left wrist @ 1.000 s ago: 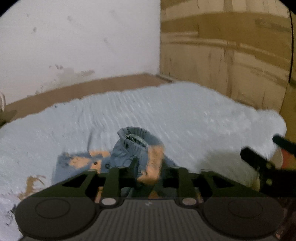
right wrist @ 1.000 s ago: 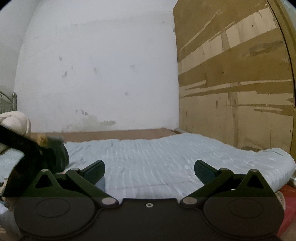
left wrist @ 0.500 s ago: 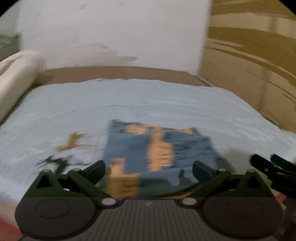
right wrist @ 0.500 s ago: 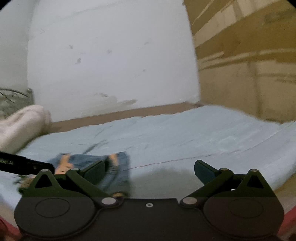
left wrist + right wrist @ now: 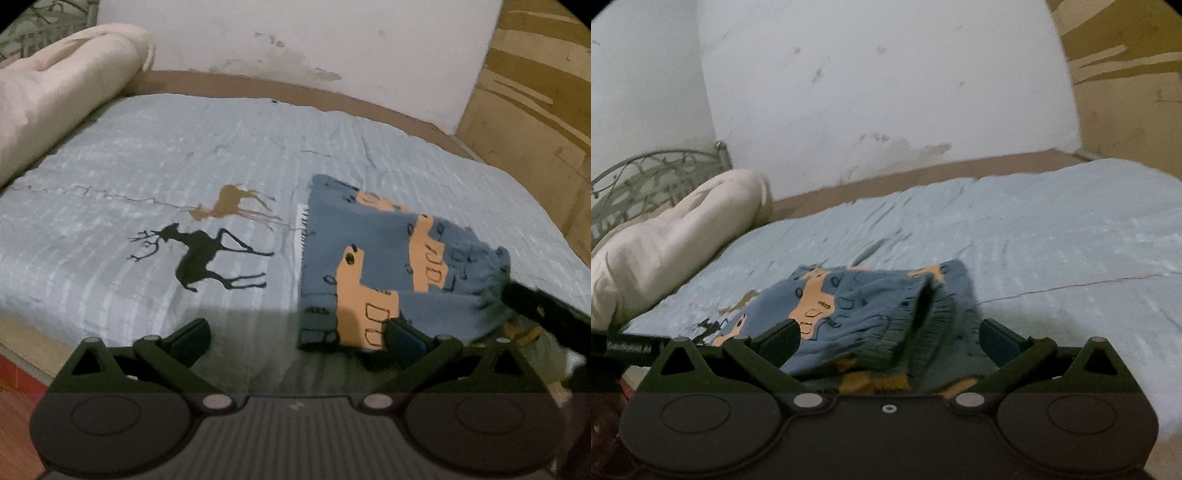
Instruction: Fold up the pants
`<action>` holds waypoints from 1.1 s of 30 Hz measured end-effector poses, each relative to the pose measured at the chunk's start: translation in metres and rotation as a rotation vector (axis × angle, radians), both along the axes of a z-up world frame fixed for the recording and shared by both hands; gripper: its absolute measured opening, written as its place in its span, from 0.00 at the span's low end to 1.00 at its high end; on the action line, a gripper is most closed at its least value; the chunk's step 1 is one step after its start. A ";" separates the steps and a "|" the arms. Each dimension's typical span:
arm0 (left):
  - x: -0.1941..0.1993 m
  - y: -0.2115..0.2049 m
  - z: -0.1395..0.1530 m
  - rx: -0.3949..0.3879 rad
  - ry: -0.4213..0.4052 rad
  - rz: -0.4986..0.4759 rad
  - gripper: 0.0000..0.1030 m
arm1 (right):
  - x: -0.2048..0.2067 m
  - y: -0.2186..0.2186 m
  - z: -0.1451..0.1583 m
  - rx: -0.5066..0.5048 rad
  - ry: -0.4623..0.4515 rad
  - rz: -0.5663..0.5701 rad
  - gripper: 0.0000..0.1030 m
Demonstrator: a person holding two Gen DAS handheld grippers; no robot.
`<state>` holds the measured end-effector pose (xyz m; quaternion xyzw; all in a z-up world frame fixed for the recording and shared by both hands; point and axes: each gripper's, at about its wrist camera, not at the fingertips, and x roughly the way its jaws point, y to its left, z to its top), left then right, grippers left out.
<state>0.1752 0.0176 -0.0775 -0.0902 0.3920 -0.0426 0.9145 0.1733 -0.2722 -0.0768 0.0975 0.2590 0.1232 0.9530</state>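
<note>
While the folded blue-and-orange pants [image 5: 391, 266] lay at the right centre of the frame on the pale blue bedspread [image 5: 155, 177], the left gripper [image 5: 295, 334] hovered with fingers spread, holding nothing. At lower centre of the right wrist view, the right gripper [image 5: 886, 334] stood equally wide, the pants' ribbed waistband [image 5: 923, 314] between its fingers, ungripped.

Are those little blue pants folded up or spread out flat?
Folded: the pants lie as a compact doubled rectangle on the bedspread, waistband bunched at one end.
</note>
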 end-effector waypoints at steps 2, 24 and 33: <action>-0.005 0.000 0.002 -0.023 -0.034 -0.010 0.98 | 0.013 -0.001 -0.002 -0.005 0.021 0.004 0.99; 0.000 -0.003 0.000 -0.070 -0.048 -0.059 0.79 | 0.044 -0.011 -0.016 0.073 0.039 -0.104 0.43; -0.002 -0.010 0.014 -0.062 -0.087 -0.074 0.81 | 0.029 -0.008 0.003 -0.009 -0.049 -0.152 0.09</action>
